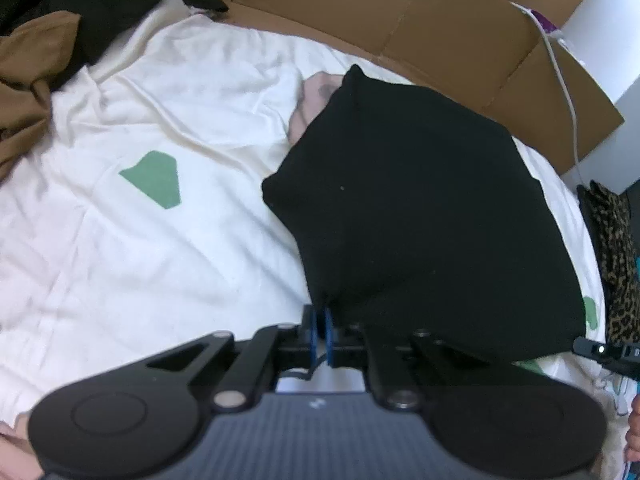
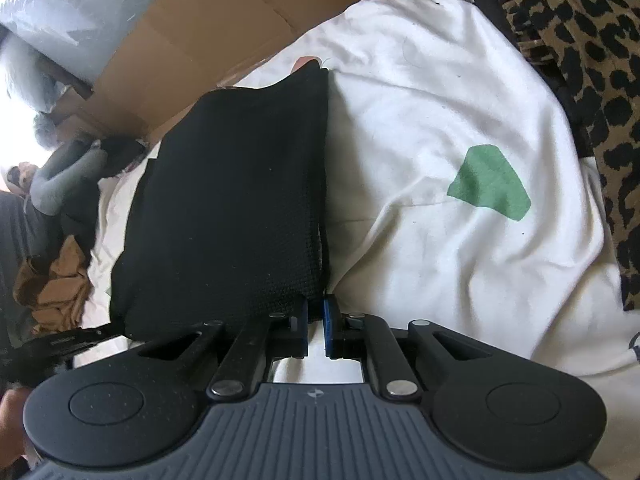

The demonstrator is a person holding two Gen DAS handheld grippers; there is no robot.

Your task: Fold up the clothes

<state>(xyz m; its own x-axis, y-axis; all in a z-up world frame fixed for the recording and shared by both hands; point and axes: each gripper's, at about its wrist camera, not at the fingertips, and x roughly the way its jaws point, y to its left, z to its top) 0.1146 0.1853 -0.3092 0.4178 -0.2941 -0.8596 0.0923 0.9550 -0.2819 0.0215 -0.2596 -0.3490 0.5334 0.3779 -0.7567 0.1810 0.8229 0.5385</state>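
A black garment (image 1: 432,208), folded into a thick knitted block, is laid on a white sheet (image 1: 120,240) printed with green patches (image 1: 154,179); in the left wrist view it is placed toward the right side of the sheet, its far corner lying over a pinkish item (image 1: 316,100) that cannot be identified. The near left corner of the garment is pinched by the left gripper (image 1: 322,334) — the blue pads (image 1: 329,332) are pressed nearly together with a fold of black cloth caught between them. The near right corner is met by the right gripper (image 2: 316,320); its blue pads (image 2: 330,320) are drawn close, with a narrow gap showing lower down, and the garment's edge is seen running in between the tips, so that it appears clamped there. Flattened cardboard (image 1: 400,12) is set along the far edge of the sheet, and a white cable (image 1: 560,80) is trailed across it. Brown cloth (image 1: 32,72) and dark clothing (image 1: 104,4) are heaped at the far left corner. A leopard-print fabric (image 2: 592,60) is laid along the right edge. A grey stuffed toy (image 2: 60,184) is seen at the left in the right wrist view.
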